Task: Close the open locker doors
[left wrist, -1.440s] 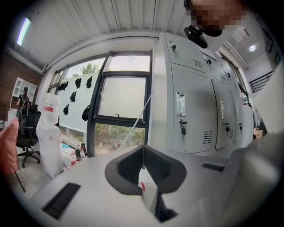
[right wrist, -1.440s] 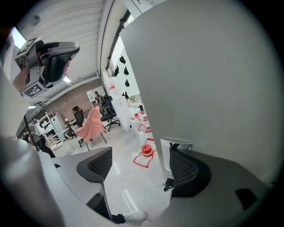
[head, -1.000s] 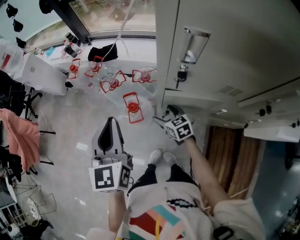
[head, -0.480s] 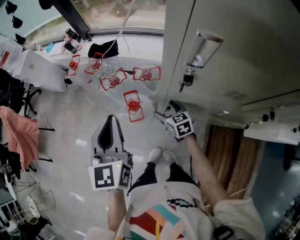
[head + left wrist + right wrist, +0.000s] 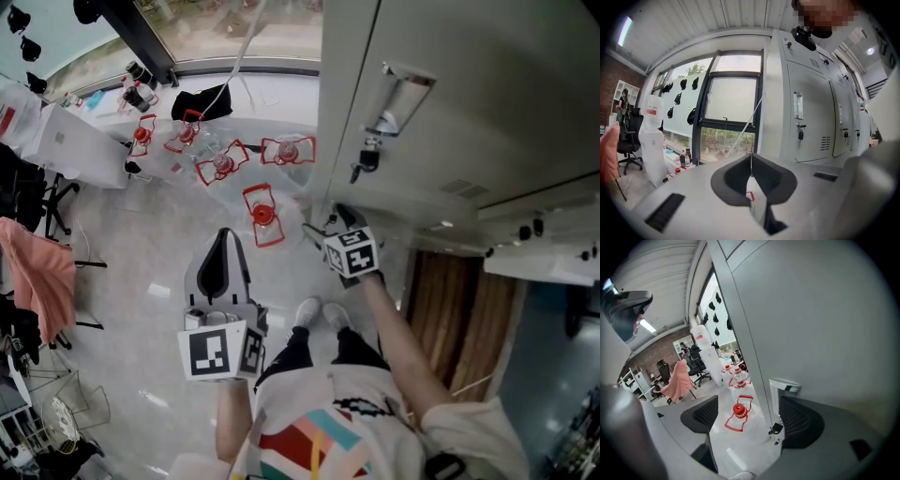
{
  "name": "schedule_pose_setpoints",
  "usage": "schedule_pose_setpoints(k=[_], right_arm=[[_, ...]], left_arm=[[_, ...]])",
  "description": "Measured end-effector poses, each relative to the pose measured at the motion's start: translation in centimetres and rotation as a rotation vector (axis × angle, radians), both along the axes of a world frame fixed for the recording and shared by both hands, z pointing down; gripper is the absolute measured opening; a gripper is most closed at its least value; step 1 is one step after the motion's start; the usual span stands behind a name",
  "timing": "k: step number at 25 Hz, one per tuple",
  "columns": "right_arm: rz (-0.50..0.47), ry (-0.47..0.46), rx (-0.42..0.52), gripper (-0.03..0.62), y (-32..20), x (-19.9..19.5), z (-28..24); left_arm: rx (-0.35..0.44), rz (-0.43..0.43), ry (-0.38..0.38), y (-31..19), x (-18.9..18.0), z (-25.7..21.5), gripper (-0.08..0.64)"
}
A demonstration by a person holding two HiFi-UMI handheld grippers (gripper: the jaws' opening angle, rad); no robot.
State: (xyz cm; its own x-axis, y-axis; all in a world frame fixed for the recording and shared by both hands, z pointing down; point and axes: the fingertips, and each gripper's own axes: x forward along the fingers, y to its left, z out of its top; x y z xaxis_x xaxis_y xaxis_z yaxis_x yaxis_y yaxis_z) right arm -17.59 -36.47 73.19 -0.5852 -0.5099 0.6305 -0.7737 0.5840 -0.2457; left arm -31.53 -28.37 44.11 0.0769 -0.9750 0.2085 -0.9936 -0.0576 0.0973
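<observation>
A grey locker door [image 5: 459, 112] with a metal handle [image 5: 392, 96] and a hanging key [image 5: 364, 157] fills the upper right of the head view. My right gripper [image 5: 324, 231] is open at that door's lower left edge. In the right gripper view the door's edge [image 5: 751, 376] runs down between the two pads of the right gripper [image 5: 750, 417], the handle [image 5: 785, 387] and key [image 5: 776, 428] just by the right pad. My left gripper [image 5: 224, 246] hangs over the floor away from the lockers, shut on nothing [image 5: 751, 188]. A row of grey lockers [image 5: 811, 117] stands beyond it.
Several water bottles with red handles [image 5: 262, 214] stand on the pale floor left of the lockers. A white box [image 5: 80, 145], a pink cloth [image 5: 42, 281] and chairs are at the far left. More door edges [image 5: 539, 264] jut out at the right. The person's feet [image 5: 319, 314] are below.
My right gripper has shifted slightly left and up along the door's lower edge. The left gripper has stayed put.
</observation>
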Motion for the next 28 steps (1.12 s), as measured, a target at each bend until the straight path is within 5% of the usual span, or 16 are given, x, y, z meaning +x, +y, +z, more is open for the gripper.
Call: schedule_pose_setpoints(k=[13,28], right_arm=[[0.081,-0.045,0.072,0.388,4.6,3.1,-4.6],[0.119,-0.183,0.527,0.376,8.7,9.5,-26.5]], left_arm=[[0.059,0.036,0.008,1.4,1.1,-2.0,0.006],[0.177,0.280,0.031,2.7,12.0,-5.5,0.006]])
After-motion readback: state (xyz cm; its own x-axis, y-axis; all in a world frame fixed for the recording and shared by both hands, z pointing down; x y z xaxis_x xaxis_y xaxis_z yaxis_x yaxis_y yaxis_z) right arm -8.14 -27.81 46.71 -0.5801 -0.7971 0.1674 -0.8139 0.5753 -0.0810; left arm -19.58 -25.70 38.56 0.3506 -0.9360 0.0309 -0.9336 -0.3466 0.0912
